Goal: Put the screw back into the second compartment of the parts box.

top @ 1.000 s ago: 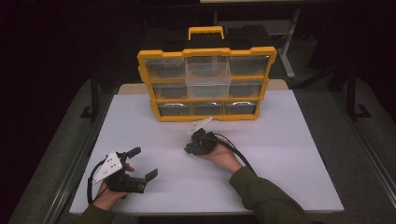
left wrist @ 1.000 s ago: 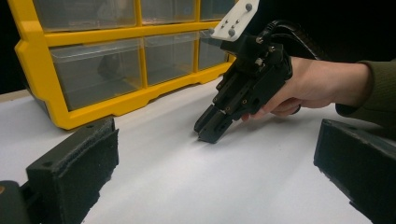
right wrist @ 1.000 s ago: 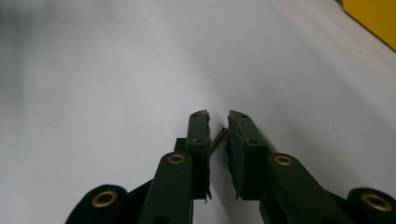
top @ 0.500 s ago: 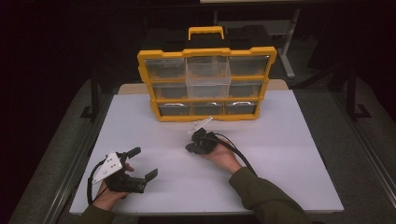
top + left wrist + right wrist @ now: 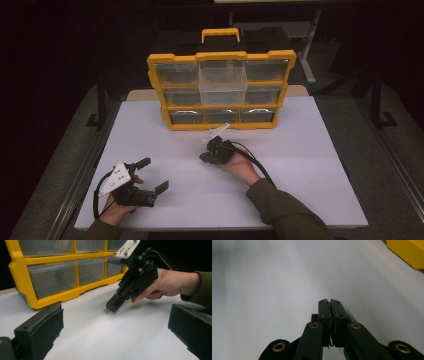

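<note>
Mid-table, just in front of the organizer (image 5: 221, 90) at the far edge, your R gripper (image 5: 206, 157) has dipped a bit lower vs a sec ago, tip nearly on the table (image 5: 300, 165), jaws clenched, nothing between them. L gripper (image 5: 152, 175) near the front-left corner hasn't moved, jaws wide apart, empty. Drawers all shut; looks like no drawer reached yet, approach only.

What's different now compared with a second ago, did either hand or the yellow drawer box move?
Nothing visibly changed. The right tool rests shut on the white table, the left tool sits open near the front edge, and the yellow drawer box stands where it was.
</note>
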The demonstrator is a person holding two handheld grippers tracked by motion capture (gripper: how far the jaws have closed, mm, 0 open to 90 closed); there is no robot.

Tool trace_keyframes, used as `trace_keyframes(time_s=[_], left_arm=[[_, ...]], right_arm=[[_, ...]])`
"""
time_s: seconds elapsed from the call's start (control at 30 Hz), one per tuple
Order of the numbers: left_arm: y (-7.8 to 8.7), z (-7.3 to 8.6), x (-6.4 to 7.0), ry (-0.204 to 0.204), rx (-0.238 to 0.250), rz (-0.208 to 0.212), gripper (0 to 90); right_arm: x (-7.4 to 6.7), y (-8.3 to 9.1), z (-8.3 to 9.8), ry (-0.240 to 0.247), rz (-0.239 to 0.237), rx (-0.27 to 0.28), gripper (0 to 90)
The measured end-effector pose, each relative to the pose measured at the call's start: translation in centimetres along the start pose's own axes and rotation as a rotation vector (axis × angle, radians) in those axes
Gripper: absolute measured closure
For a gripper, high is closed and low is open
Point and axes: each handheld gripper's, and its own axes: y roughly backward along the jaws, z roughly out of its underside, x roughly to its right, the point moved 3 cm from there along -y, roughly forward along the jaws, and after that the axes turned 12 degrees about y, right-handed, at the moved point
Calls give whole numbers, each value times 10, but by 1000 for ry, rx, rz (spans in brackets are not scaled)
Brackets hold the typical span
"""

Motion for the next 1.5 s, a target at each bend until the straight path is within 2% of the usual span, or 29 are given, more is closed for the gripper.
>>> trace_keyframes(time_s=[0.27, 0.4, 0.43, 0.77, 0.8, 1.03, 1.33, 1.4, 1.47, 1.5], left_arm=[[0, 0, 0, 1, 0, -1, 0], [0, 0, 0, 0, 0, 0, 0], [0, 0, 0, 1, 0, 0, 0], [0, 0, 0, 3, -1, -1, 0], [0, 0, 0, 2, -1, -1, 0], [0, 0, 0, -1, 1, 0, 0], [0, 0, 0, 2, 4, 0, 0], [0, 0, 0, 4, 5, 1, 0], [0, 0, 0, 6, 5, 1, 0], [0, 0, 0, 1, 2, 1, 0]], right_arm=[[1, 12, -1, 20, -8, 1, 873], [2, 20, -2, 17, -11, 10, 873], [1, 23, -3, -6, -14, 9, 873], [3, 43, -3, -5, -24, 20, 873], [2, 45, -3, -18, -30, 22, 873], [4, 58, -2, -3, -28, 22, 873], [6, 79, -1, -28, -34, 38, 873], [6, 83, -1, -27, -36, 37, 873], [8, 87, 0, -7, -29, 39, 873], [8, 89, -1, -20, -34, 48, 873]])
